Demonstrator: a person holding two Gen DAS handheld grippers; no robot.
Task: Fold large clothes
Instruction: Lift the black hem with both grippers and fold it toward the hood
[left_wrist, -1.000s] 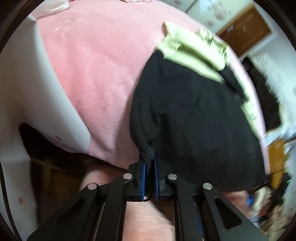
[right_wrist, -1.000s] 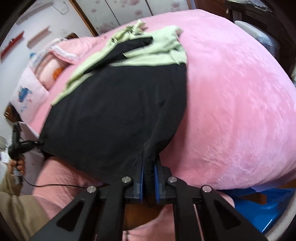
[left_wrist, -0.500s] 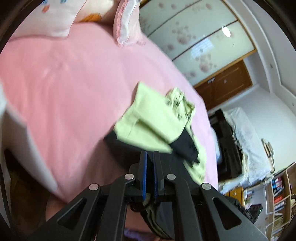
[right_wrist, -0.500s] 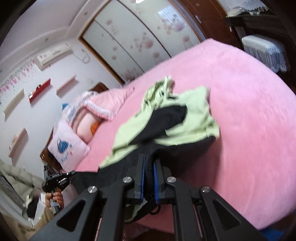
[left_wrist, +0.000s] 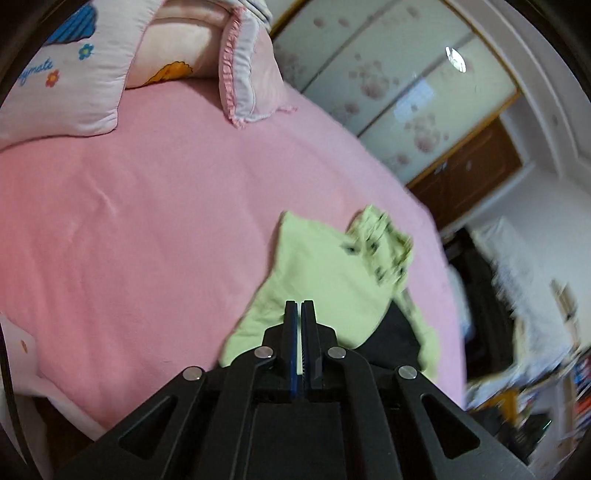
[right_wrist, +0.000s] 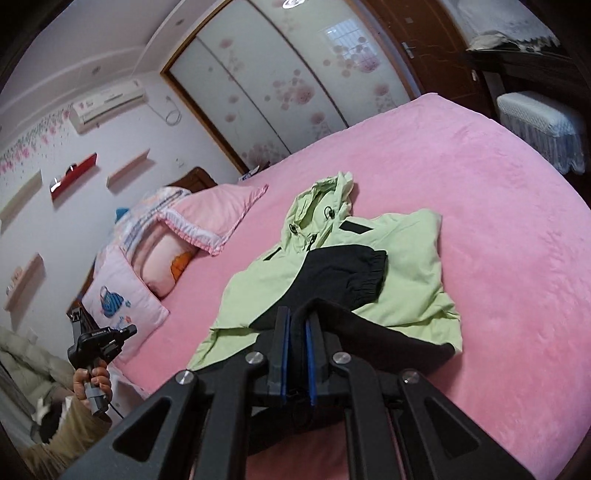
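The left gripper (left_wrist: 299, 303) has its jaws pressed together. No cloth shows between the tips in the left wrist view, so whether it pinches the hem is unclear. The jacket (left_wrist: 325, 280) spreads from its tips toward 12 and 1 o'clock, pale green with a black part at about 3 o'clock of the fingers, lying on the bed (left_wrist: 147, 221). Pillows (left_wrist: 74, 66) sit far off at 10 o'clock. This view is smeared on its right side, so the hood detail is hard to read.

In the right wrist view, the right gripper (right_wrist: 297, 314) is clamped on a bunch of the jacket's black hem (right_wrist: 325, 308), which rises between the blue pads. The green body and hood (right_wrist: 321, 203) lie ahead at 12 o'clock, and a black sleeve (right_wrist: 347, 273) crosses the chest just beyond the tips. At 8 o'clock, a hand holds the other gripper's handle (right_wrist: 94, 384) beside the bed edge.

Risks, as I judge them: if the left gripper is empty, only one corner would travel, and the hem would land skewed with a diagonal crease. The thick, bunched grip on the right could slip under the cloth's weight. The loose sleeve lying across the chest may be trapped crooked under the fold. The plush cover could drag the lower layer and wrinkle it.
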